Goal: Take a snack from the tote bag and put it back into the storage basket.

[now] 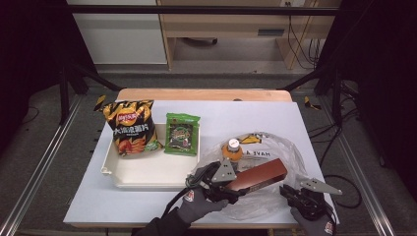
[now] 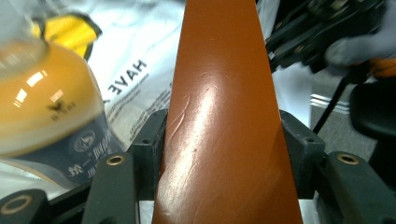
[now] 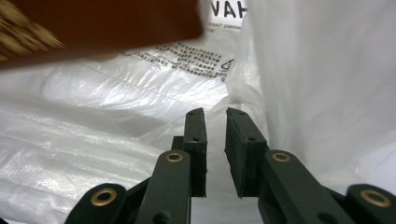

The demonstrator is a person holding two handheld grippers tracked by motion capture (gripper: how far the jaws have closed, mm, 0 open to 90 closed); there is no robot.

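Note:
A long reddish-brown box [image 1: 258, 174] hangs tilted over the open clear plastic bag [image 1: 290, 147], with my left gripper [image 1: 231, 184] shut on its near end. In the left gripper view both pads press the sides of the box [image 2: 224, 70]. An orange juice bottle [image 1: 232, 151] stands in the bag just left of the box, and its label [image 2: 42, 107] is close to the left gripper's jaw. My right gripper [image 1: 290, 192] is at the bag's near right edge. Its jaws [image 3: 215, 114] are almost together, with a fold of the bag [image 3: 93, 107] running into the narrow gap.
A white tray [image 1: 147, 174] at the left holds a chips bag [image 1: 132, 127] and a green snack packet [image 1: 182, 133]. Everything sits on a white board [image 1: 246, 118] over a wooden table. Dark frame posts stand at both sides.

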